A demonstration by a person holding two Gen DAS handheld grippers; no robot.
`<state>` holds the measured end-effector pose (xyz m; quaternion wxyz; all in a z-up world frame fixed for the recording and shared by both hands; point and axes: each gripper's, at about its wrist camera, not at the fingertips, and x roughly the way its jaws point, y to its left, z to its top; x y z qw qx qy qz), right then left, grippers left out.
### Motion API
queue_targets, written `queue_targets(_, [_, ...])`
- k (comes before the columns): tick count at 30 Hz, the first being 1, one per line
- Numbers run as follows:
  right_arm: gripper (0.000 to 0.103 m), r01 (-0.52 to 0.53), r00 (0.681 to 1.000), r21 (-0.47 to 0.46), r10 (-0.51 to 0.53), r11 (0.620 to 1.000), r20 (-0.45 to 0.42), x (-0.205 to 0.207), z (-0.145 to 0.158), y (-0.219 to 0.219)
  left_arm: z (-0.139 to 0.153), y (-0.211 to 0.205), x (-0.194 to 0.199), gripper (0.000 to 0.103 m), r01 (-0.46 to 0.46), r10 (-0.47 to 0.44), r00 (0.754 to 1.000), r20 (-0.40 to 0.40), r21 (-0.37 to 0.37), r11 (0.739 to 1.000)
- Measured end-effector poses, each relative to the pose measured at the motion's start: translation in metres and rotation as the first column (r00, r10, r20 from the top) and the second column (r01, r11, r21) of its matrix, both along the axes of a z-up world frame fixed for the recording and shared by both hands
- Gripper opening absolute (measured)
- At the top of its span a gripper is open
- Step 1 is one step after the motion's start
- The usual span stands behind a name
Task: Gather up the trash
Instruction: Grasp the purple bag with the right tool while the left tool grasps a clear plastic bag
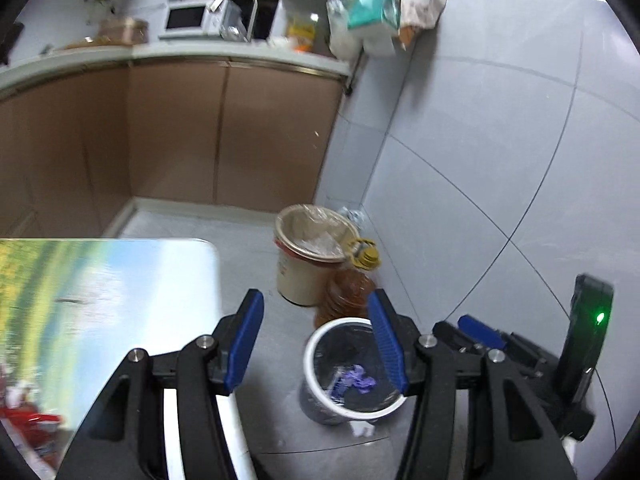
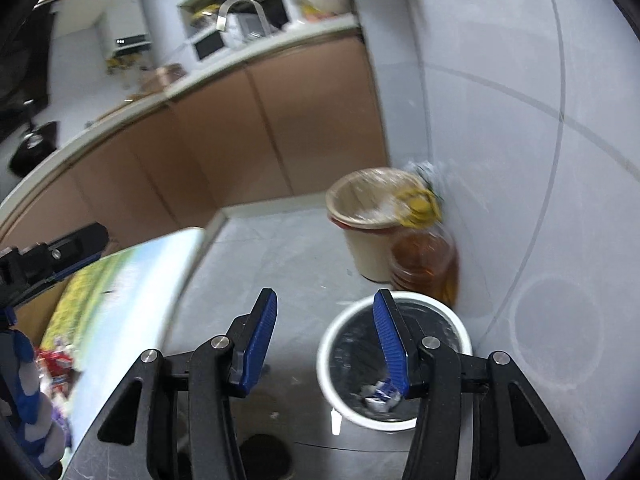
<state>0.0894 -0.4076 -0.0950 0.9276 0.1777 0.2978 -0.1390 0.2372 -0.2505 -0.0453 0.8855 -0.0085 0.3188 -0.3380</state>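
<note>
Kitchen floor beside the table (image 1: 120, 280): you are holding both the left gripper (image 1: 316, 340) and right gripper (image 2: 324, 340) wide and empty above the bin (image 2: 332, 364), where scraps (image 2: 380, 394) are lying.

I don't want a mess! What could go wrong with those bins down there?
1. The oil bottle stands right beside the white bin; a gripper dipping in might knock it over.
2. A tan bin is close behind, so trash could land in the wrong one.
3. Both pictures are blurred, so aim may be poor.
</note>
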Motion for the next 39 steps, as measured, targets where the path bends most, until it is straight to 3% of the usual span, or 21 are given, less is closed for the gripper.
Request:
queue_targets(7, [0.051, -0.149, 0.985, -0.024, 0.151, 0.989, 0.083, -0.009, 0.049, 0.08, 0.022, 0.094, -0.031, 0.053, -0.091, 0.091, 0.994, 0.056, 0.009, 0.996])
queue_targets(17, [0.052, -0.355, 0.929, -0.013, 0.354, 0.935, 0.109, -0.008, 0.067, 0.167, 0.011, 0.222, -0.053, 0.053, -0.249, 0.245, 0.967, 0.067, 0.054, 0.967])
queue_targets(24, [0.056, -0.507, 0.862, 0.019, 0.506, 0.862, 0.044, 0.009, 0.052, 0.222, -0.017, 0.302, -0.048, 0.053, -0.361, 0.359, 0.933, 0.035, 0.114, 0.926])
queue_targets(29, [0.056, -0.606, 0.795, 0.049, 0.607, 0.794, -0.011, 0.02, 0.029, 0.261, -0.04, 0.341, -0.042, 0.053, -0.405, 0.409, 0.912, -0.007, 0.136, 0.904])
queue_targets(39, [0.056, -0.718, 0.677, 0.112, 0.727, 0.687, -0.119, 0.047, -0.015, 0.323, -0.086, 0.351, -0.03, 0.053, -0.34, 0.362, 0.928, -0.09, 0.197, 0.92])
